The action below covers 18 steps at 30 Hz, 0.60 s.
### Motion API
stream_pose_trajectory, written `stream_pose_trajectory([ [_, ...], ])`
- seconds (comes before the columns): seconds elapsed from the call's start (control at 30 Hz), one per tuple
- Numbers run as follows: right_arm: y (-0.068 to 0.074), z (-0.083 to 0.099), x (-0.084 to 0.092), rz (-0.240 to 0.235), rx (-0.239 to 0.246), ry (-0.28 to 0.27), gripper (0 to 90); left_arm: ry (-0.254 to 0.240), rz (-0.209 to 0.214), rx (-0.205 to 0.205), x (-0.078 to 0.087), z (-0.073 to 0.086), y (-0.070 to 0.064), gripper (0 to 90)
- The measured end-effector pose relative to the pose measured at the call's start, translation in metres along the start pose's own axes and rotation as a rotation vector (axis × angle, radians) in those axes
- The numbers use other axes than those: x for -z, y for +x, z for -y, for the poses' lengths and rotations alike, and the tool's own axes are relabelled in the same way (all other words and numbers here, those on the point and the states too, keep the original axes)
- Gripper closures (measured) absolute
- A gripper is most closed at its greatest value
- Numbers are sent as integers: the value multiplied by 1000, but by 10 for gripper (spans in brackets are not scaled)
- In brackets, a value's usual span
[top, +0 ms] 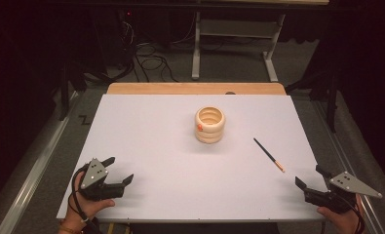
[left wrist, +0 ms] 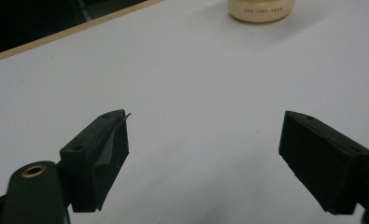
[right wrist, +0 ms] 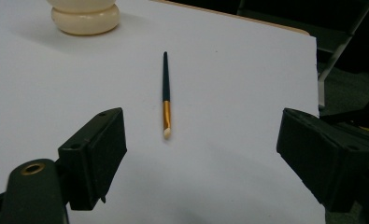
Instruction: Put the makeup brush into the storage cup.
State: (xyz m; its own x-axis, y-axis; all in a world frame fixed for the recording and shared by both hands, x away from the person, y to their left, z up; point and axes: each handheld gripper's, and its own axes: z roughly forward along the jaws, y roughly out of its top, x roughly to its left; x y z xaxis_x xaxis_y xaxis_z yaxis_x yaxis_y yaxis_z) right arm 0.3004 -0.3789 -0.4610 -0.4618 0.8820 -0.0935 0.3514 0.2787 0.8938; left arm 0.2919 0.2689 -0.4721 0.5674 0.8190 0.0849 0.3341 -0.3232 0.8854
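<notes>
A cream ribbed cup [top: 210, 125] stands upright near the middle of the white table top [top: 151, 141]; its base shows as the cup [left wrist: 261, 10] in the left gripper view and the cup [right wrist: 85, 17] in the right gripper view. A thin dark brush [top: 269, 154] with an orange ferrule lies flat to the cup's right. The brush [right wrist: 166, 95] lies ahead of my right gripper [top: 309, 179], pale tip toward it. My right gripper [right wrist: 198, 154] is open and holds nothing. At the front left, my left gripper [top: 118, 170] is open over bare table, the left gripper [left wrist: 203, 158] holding nothing.
A wooden strip [top: 195, 88] runs along the table's far edge. Behind it stand a white metal frame [top: 236, 44] and loose cables [top: 148, 61] on the floor. A metal rail [top: 34, 170] runs along the table's left side.
</notes>
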Motion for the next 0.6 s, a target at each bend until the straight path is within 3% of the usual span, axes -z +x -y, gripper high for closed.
stream_pose_trajectory([
  [0.07, 0, 0, 1, 2, 8, -1, 169, -7, 1, 0, 1, -1, 0, 171],
  [0.1, 1, 0, 2, 4, -1, 4, 169, -26, 21, 20, 3, -1, 1, 172],
  [0.37, 2, -2, 0, -17, -2, 10, 181, -4, 25, 16, 2, 2, 2, 177],
  [0.4, 1, -2, -1, -31, -4, 16, 248, -5, 32, 16, 2, 3, 2, 175],
  [0.47, 1, -2, -1, -40, -6, 18, 281, -3, 35, 16, 2, 3, 2, 176],
  [0.6, 2, -3, -2, -95, -2, 44, 277, 4, 56, 7, 1, 5, 2, 186],
])
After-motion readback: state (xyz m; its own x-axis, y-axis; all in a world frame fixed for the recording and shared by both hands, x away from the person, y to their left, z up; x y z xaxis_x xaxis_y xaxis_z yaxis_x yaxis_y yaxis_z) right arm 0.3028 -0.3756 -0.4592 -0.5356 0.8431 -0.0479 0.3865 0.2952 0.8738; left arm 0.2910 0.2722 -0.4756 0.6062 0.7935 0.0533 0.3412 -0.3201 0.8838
